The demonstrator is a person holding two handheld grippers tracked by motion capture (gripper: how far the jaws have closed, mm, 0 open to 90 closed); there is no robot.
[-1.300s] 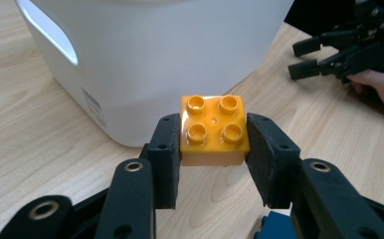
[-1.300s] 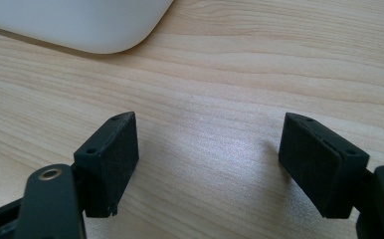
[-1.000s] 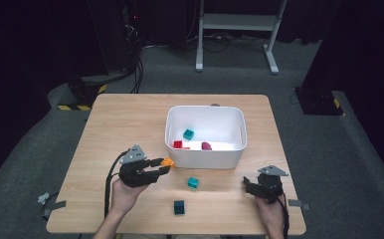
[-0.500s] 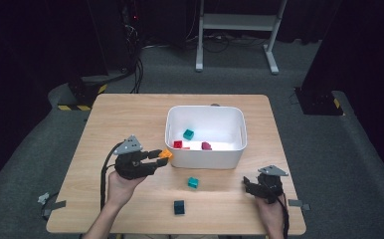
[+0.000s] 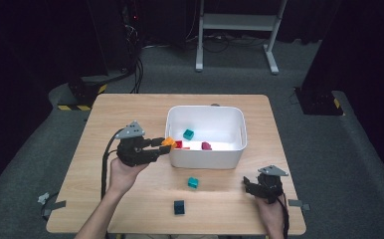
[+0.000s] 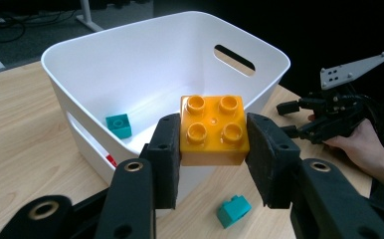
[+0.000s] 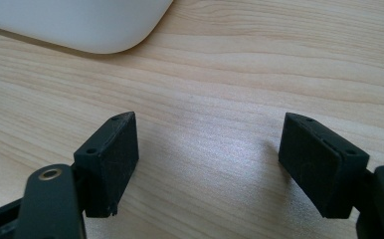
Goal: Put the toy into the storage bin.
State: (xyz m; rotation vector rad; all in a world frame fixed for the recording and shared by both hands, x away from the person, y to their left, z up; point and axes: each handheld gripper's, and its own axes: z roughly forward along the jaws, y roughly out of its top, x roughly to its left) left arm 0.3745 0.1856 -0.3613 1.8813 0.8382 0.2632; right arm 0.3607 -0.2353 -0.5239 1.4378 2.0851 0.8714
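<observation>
The wooden table [image 5: 130,107] spreads wide, and at its middle, toward the far side, sits the white bin [image 5: 232,149], with a handle slot cut in its end wall. Inside the bin lie a teal brick [image 5: 188,134], a red brick [image 5: 178,145] and a darker red one [image 5: 206,146].

At the bin's left wall hangs the left gripper [image 5: 166,146], held off the table in the person's left hand [image 5: 122,173], its pads clamped on either side of an orange brick [image 6: 214,130], studs up. The brick sits right at the bin's left rim, and from the high view I cannot tell whether it is over the rim or just outside it.

Down at the near right corner, the right gripper [image 5: 247,184] rests low over bare wood, jaws spread wide apart with nothing between them.

On the table in front of the bin lies a teal brick [image 5: 193,182], and nearer the person, a dark blue brick [image 5: 179,207].
</observation>
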